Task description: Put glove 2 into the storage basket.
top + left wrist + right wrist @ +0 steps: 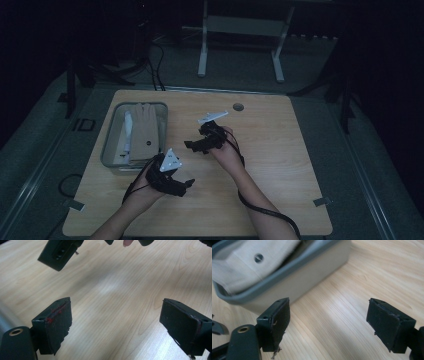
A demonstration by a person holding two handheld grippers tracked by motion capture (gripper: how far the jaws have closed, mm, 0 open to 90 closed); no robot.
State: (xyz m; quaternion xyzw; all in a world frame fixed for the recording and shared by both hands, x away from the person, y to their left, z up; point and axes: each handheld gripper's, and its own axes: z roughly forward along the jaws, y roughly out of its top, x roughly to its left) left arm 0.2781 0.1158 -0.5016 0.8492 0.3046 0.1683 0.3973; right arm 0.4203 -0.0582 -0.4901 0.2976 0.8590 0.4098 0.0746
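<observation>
in the high view, a grey bin [111,142] sits at the left of the wooden table [280,165], with a beige glove [142,130] lying in it. the left gripper [186,184] hovers low at centre-left, the right gripper [192,146] at mid-frame.

in the left gripper view, the jaws stand wide apart, empty, above bare wood.

in the right gripper view, the jaws gape, gripping nothing; the bin and glove fill the upper left.

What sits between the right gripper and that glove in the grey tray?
Only the tray's own wall. The right gripper is open, with bare tabletop ahead up to the tray. The glove lies inside, poking above the rim.
</observation>
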